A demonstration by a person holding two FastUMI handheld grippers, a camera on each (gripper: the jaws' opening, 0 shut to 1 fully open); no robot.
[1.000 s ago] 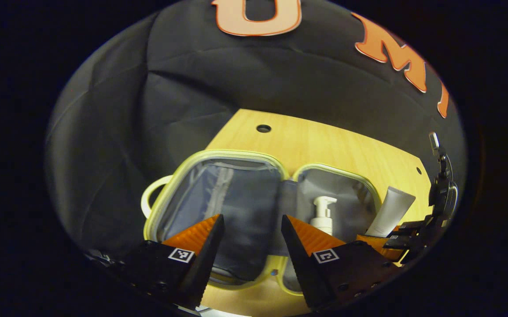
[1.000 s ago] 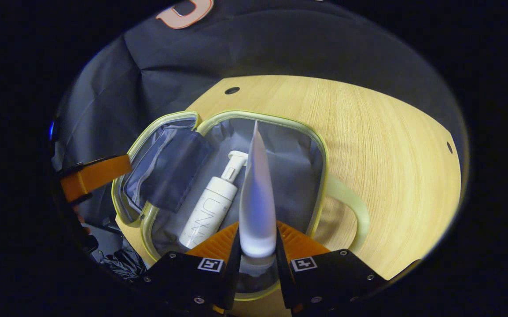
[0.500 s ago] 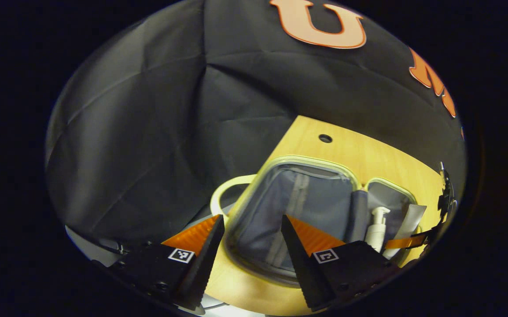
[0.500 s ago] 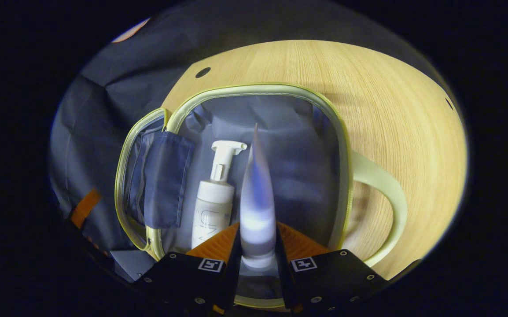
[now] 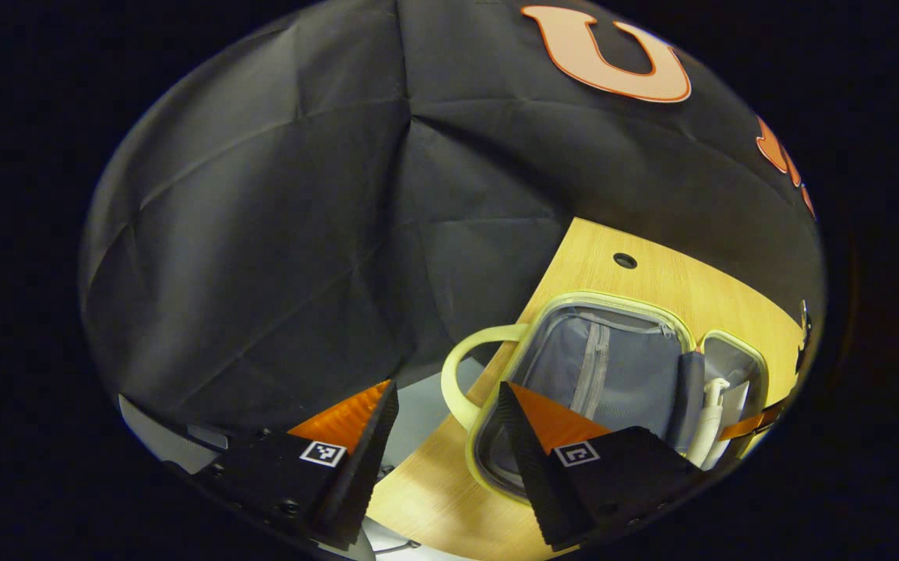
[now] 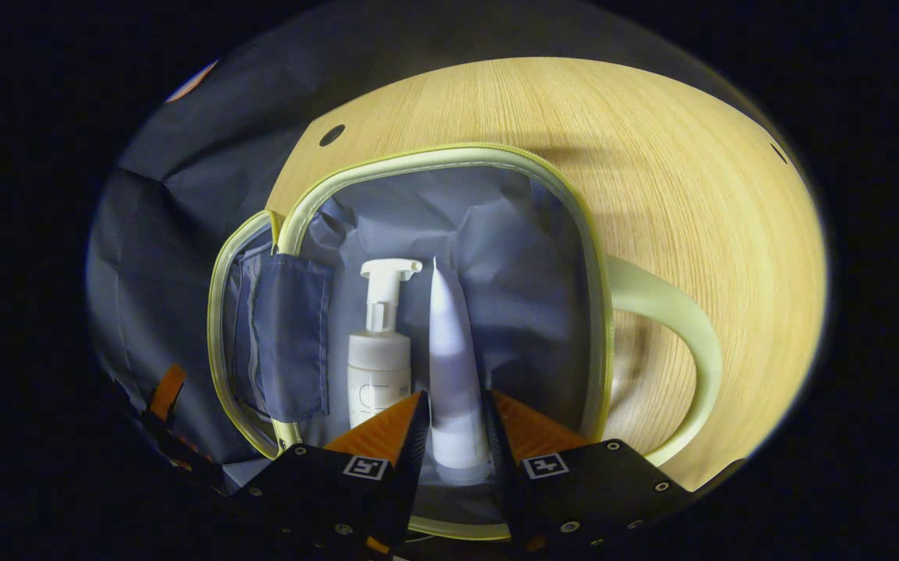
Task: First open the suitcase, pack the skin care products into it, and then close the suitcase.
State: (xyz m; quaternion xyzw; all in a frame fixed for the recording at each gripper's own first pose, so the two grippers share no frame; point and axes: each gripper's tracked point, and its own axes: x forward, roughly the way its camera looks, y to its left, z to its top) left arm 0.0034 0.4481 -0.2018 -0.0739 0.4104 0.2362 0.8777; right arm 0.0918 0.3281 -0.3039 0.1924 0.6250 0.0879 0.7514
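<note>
The pale green suitcase lies open on the wooden table, its grey lining showing. A white pump bottle lies in this half. My right gripper is shut on a white tube, held low inside the case just right of the bottle, tip pointing away. In the left gripper view the suitcase sits at the right, its zipped mesh half nearer and the pump bottle in the far half. My left gripper is open with nothing between its fingers, off the case's handle side.
The table has bare wood right of the case, where the second handle curves out. Its left edge runs close by the case. A finger of the left gripper shows beyond the lid.
My right gripper has lowered the tube into the case beside the bottle. My left gripper has swung away to the left, off the lid half and past the table's edge.
</note>
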